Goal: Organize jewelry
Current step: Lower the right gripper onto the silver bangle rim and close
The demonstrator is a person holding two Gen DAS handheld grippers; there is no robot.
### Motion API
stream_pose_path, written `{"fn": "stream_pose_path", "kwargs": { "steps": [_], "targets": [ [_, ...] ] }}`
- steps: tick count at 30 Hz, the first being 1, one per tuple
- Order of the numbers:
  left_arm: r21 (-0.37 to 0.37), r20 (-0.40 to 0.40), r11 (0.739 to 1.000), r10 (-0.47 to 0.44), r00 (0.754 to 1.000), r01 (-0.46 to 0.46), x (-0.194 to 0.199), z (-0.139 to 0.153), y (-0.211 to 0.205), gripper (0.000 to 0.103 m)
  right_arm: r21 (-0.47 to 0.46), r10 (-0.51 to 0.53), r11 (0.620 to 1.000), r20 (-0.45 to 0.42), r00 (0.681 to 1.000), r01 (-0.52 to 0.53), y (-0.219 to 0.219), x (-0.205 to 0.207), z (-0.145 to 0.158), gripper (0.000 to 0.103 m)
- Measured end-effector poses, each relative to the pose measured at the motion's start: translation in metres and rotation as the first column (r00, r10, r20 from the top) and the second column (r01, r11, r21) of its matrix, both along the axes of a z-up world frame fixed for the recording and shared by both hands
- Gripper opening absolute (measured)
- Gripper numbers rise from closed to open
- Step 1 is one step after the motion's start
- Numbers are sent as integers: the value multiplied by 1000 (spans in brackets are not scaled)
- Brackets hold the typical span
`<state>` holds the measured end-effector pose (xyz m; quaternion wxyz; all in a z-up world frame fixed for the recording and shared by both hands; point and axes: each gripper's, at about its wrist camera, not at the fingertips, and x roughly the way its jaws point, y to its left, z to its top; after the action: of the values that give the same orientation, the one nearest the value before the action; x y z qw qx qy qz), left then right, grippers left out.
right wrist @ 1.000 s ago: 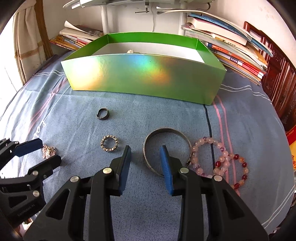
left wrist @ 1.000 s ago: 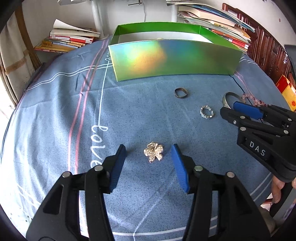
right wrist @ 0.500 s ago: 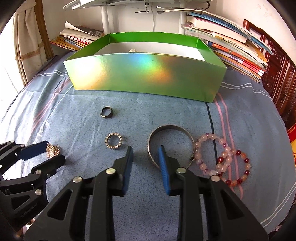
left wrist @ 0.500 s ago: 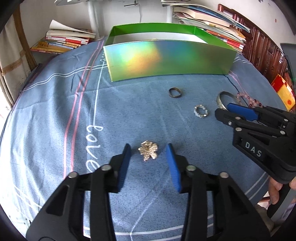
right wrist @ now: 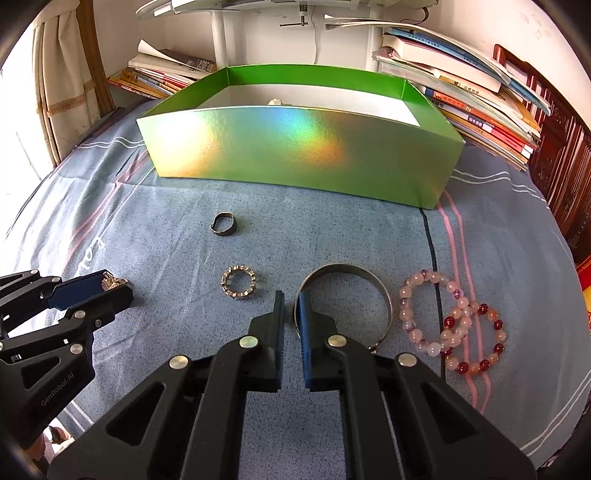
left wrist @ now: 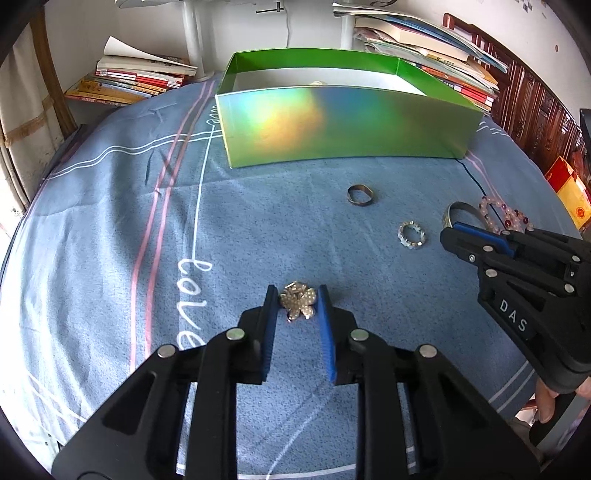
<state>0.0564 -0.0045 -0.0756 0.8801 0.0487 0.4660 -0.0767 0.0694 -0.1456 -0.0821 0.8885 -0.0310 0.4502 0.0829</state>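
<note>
My left gripper (left wrist: 295, 300) is shut on a sparkly flower brooch (left wrist: 298, 305) that rests on the blue cloth; it also shows in the right wrist view (right wrist: 113, 283). My right gripper (right wrist: 291, 301) has closed on the near rim of a silver bangle (right wrist: 345, 272). A dark ring (left wrist: 360, 194) and a beaded silver ring (left wrist: 411, 235) lie between the grippers. Two bead bracelets (right wrist: 452, 321) lie right of the bangle. The open green holographic box (left wrist: 343, 125) stands behind.
The blue cloth (left wrist: 110, 229) covers the table, with "love" written on it. Stacks of books (left wrist: 136, 79) lie behind the box at left and right (right wrist: 472, 88). A white lamp post (right wrist: 221, 35) stands at the back.
Both grippers have closed: the left jaws narrowed onto the flower brooch, the right jaws narrowed onto the bangle's rim. Both moved slightly forward.
</note>
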Motion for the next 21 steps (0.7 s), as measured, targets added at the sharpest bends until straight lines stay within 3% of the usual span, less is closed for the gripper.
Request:
{"fn": "stream_pose_path", "kwargs": {
  "steps": [8,17,21],
  "targets": [
    [4,1,1000,1,1000,-1,-1,0,-1,23,4,3,1000,-2,1000,-3,-1,1,0,9],
    [13,-1,1000,8,1000,-8,1,-1,0,30,-7,5,1000,1,1000,-5,1,0,-1,9],
    [10,-4,1000,19,1000,-19,3,-1,4,38,-6,2,1000,4,1000,-2,0,0,-1,9]
  ]
}}
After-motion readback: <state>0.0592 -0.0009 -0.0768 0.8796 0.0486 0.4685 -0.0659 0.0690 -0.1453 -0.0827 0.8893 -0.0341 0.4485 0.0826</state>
